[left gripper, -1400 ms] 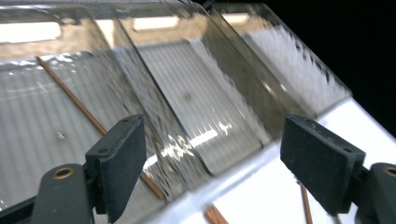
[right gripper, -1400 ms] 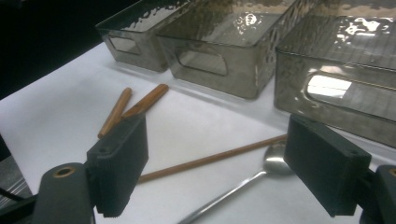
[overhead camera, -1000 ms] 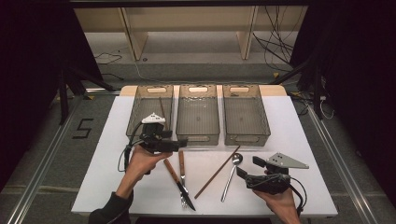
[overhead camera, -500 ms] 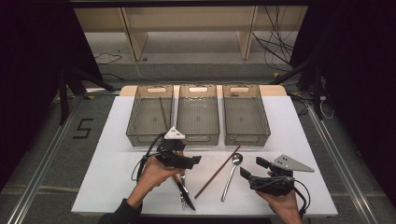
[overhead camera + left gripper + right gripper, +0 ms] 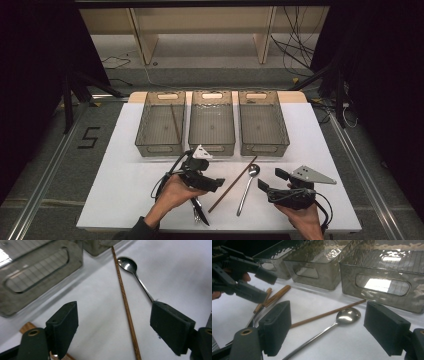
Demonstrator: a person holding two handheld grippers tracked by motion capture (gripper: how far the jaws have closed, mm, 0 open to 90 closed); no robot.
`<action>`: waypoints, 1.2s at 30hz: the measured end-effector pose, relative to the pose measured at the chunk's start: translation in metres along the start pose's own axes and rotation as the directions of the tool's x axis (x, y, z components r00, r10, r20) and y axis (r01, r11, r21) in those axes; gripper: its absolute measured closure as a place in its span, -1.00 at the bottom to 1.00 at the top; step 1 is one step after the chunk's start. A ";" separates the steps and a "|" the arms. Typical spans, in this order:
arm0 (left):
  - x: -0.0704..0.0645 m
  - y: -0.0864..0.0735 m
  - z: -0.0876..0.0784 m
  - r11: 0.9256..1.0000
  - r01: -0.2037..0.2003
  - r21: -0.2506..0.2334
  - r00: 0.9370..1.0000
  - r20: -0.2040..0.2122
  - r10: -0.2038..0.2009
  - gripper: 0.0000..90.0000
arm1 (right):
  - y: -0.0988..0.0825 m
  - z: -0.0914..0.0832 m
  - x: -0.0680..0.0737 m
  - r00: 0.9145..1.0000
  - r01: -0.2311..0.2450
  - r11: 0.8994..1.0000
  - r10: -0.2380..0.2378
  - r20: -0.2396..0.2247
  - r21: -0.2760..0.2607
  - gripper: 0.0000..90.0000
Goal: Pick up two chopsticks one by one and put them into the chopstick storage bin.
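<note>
The left gripper (image 5: 212, 184) hangs over the white table (image 5: 125, 180), at about 7 o'clock from the middle. Its jaws are wide apart and hold nothing. A wooden stick (image 5: 125, 305) lies flat between them. It runs from 7 o'clock up to 1 o'clock, toward the middle bin (image 5: 212, 122). A spoon (image 5: 247, 189) lies just beside the stick, its bowl up near the bins. Two wood-handled tools (image 5: 270, 298) lie under the left gripper. The right gripper (image 5: 267, 181) is at 5 o'clock, wide apart too, holding nothing. In its own view the spoon bowl lies between its jaws.
</note>
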State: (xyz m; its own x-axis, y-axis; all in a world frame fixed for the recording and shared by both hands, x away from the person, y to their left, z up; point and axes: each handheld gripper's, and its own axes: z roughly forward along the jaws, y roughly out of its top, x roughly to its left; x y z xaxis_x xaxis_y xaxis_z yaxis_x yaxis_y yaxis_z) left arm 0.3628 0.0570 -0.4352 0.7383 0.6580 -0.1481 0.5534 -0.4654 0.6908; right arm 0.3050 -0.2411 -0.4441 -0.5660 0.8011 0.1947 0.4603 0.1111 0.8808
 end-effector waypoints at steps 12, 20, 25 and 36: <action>-0.023 -0.005 0.025 0.993 -0.060 0.098 0.998 0.033 0.057 -0.15 | 0.000 0.001 0.000 1.000 0.001 1.000 -0.001 0.002 0.009 -0.50; -0.034 -0.010 0.042 0.985 -0.089 0.148 0.996 0.016 0.088 0.04 | 0.000 0.001 0.000 1.000 0.001 1.000 -0.001 0.002 0.010 -0.49; -0.039 -0.012 0.049 0.979 -0.117 0.168 0.993 -0.009 0.121 0.28 | 0.000 0.000 0.000 1.000 0.001 1.000 -0.001 0.003 0.009 -0.49; -0.043 -0.015 0.056 0.973 -0.146 0.180 0.986 -0.050 0.157 0.56 | 0.000 0.000 0.000 1.000 0.000 1.000 0.000 0.004 0.009 -0.48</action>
State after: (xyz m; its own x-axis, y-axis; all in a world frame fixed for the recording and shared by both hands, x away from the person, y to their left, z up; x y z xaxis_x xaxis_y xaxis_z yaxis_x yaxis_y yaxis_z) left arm 0.3445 0.0023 -0.4785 0.7959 0.6055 -0.0017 0.4999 -0.6555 0.5660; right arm 0.3052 -0.2408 -0.4437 -0.5630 0.8036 0.1927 0.4666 0.1166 0.8768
